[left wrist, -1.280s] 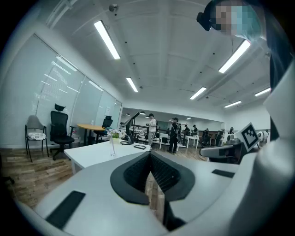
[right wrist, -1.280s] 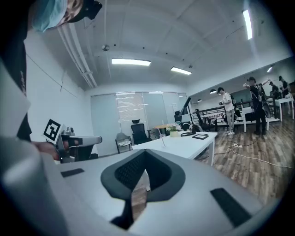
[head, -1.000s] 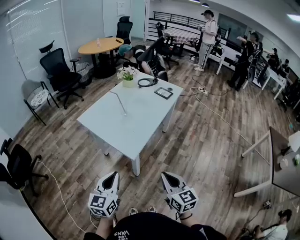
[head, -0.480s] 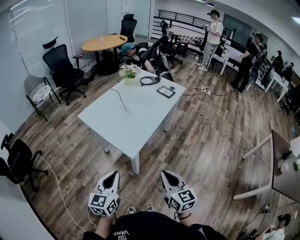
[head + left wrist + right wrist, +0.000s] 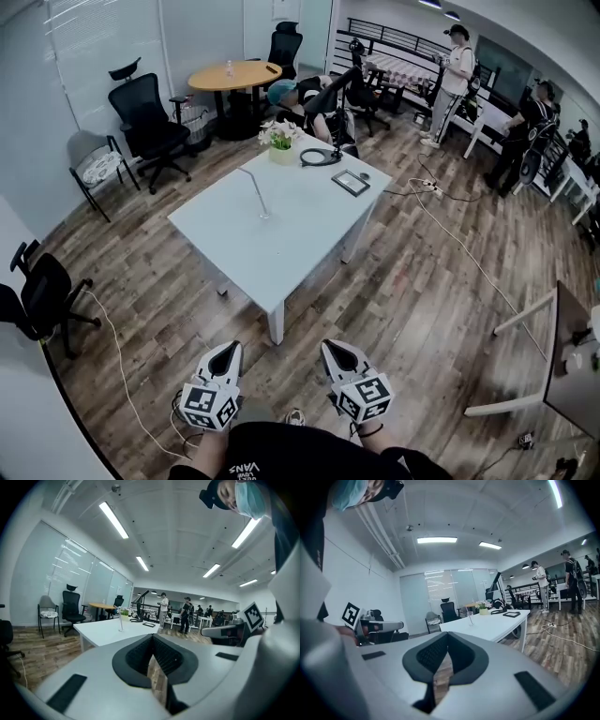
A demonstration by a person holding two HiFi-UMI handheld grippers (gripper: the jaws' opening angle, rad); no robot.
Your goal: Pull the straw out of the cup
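A clear cup (image 5: 265,214) with a long straw (image 5: 253,189) leaning out of it stands on the white table (image 5: 291,246), left of the middle. Both grippers hang low at the person's waist, well short of the table's near corner. My left gripper (image 5: 225,348) is shut with nothing in it, and my right gripper (image 5: 336,346) is shut and empty too. In the left gripper view the cup (image 5: 121,624) shows small and far beyond the shut left gripper (image 5: 152,642). The right gripper view shows the cup (image 5: 470,618) on the table, far past the shut right gripper (image 5: 446,640).
At the table's far end are a flower pot (image 5: 281,150), a coiled black cable (image 5: 319,157) and a dark tablet (image 5: 351,182). A person (image 5: 309,96) sits behind it. Black chairs (image 5: 150,127) and a round wooden table (image 5: 234,75) stand at the left; a cord (image 5: 469,253) crosses the floor.
The table and room have slid down and right in the head view, so the table looks a little nearer. Both grippers stay shut and low.
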